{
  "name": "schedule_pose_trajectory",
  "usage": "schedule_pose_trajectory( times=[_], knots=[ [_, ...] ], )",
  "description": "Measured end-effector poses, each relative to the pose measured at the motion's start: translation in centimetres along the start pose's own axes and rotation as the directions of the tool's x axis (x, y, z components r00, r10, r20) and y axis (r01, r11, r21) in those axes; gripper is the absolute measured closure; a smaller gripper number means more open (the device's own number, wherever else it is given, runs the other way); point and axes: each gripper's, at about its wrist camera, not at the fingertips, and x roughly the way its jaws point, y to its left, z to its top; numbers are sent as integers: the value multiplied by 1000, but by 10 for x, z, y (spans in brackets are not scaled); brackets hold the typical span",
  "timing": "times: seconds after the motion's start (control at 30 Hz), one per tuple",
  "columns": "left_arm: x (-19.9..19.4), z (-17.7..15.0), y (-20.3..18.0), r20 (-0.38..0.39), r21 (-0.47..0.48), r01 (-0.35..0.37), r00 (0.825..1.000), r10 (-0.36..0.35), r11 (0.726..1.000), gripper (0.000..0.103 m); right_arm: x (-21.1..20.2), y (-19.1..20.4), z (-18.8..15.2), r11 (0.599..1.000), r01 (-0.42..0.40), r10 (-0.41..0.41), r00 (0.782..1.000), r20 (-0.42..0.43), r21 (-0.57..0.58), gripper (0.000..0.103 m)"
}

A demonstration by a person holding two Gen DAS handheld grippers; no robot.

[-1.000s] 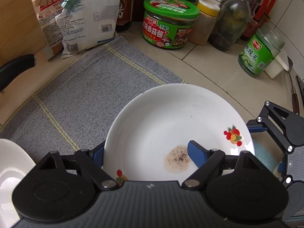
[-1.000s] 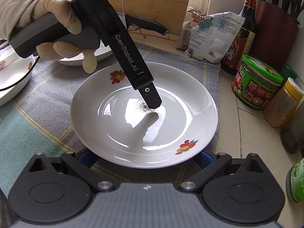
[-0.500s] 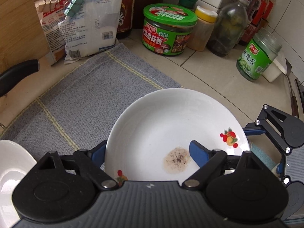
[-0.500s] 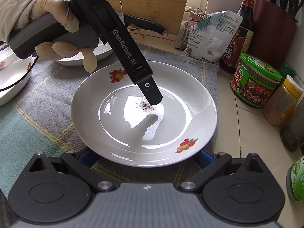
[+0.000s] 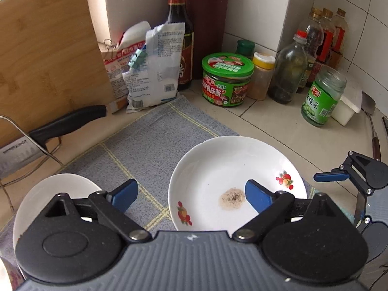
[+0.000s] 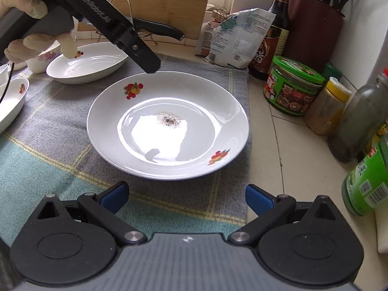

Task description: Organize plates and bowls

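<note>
We held a gripper in each hand over the tiled surface (image 5: pixel 286 131), where a grey checked mat (image 5: pixel 155 145) carried the dishes. The left gripper (image 5: pixel 191 196) had its fingers (image 5: pixel 125 191) spread and opening wider, pinching nothing — the near rim of the white plate (image 5: pixel 232 167) lay below and between them, apart from both blue pads. That plate, painted with small fruit motifs and bearing a smear of brown speckled residue (image 5: pixel 231 196) at its centre, sat flat on the mat; its residue showed just beside our left gripper's right finger. A second white dish (image 5: pixel 58 186) lay under and behind the left finger. From the right wrist view, the right gripper (image 6: pixel 186 197) had its fingers (image 6: pixel 258 197) spread wide and empty, the plate (image 6: pixel 167 126) resting just ahead of the tips and centred between them, not touched. Beyond it our gloved left hand (image 6: pixel 31 36) gripped the other tool, whose dark fingertip hung over the plate's far rim. Further past that finger sat an oval white dish (image 6: pixel 87 63), with another dish (image 6: pixel 12 101) off to the left. To the right of the fingers stood a green-lidded jar (image 6: pixel 292 86), a yellow-capped spice bottle (image 6: pixel 327 106) and a dark sauce bottle (image 6: pixel 272 31) — all well apart from the plate.
</note>
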Motion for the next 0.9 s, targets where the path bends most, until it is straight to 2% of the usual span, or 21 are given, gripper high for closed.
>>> schedule_pose_trajectory(
  times=[0.13,0.27,0.4,0.9],
  knots=[
    [-29,-13,-5,69,4,-43,997,42,999,8,-16,8,0,999,35,-36,999,19,39,0],
    [-51,-32,-6,104,-27,-57,993,59,998,5,-26,18,8,995,62,-66,996,52,73,0],
    [-67,-52,-2,103,-69,-59,992,66,996,5,-32,31,13,994,71,-77,995,67,80,0],
    [-113,-127,31,118,-93,-93,988,104,991,5,-35,112,32,997,66,-67,996,50,32,0]
  ],
)
